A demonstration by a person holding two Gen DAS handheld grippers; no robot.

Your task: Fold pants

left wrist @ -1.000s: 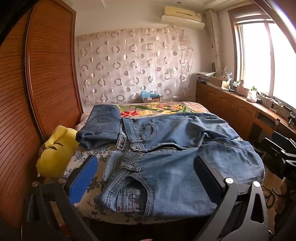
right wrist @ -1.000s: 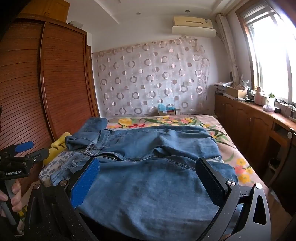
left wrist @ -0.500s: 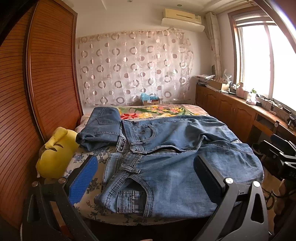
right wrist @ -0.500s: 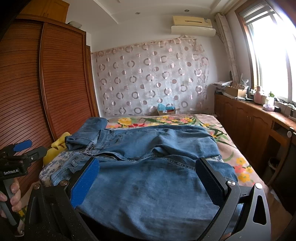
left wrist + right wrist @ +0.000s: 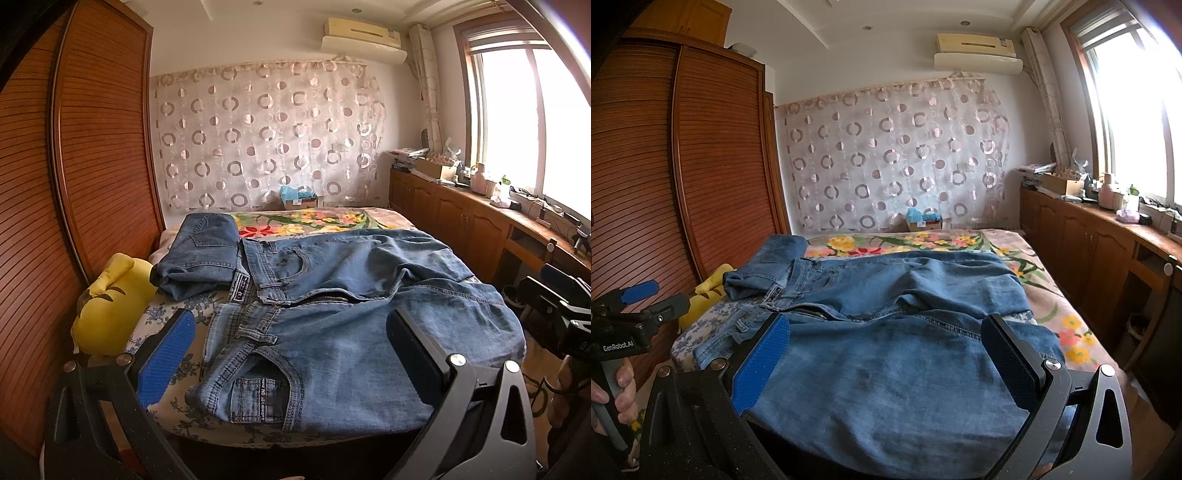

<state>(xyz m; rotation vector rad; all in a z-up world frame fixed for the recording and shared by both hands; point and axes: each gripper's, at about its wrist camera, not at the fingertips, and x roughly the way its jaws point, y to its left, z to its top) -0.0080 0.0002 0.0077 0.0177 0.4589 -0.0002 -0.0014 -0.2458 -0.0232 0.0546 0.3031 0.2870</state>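
Your left gripper (image 5: 291,350): level, short of the bed's (image 5: 166,410) foot, jaws apart, holding nothing. Your right gripper (image 5: 886,354): level over the near leg, jaws apart, holding nothing. Jeans (image 5: 332,314): spread across the bed.

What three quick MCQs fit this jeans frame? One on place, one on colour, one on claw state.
1. Where is the folded pair of jeans relative to the spread jeans?
A. at their waistband end, by the wardrobe
B. on the window-side counter
C. on the floor

2. What colour is the plush toy beside the bed?
A. red
B. yellow
C. white

3. What state is the left claw in?
A. shut on denim
B. open, holding nothing
C. shut on the toy

Key: 1 A, the folded pair lies at the waistband, near the wooden wardrobe. 2 B, it is plainly yellow. 3 B, the fingers stand wide apart with the spread jeans lying loose beyond them.
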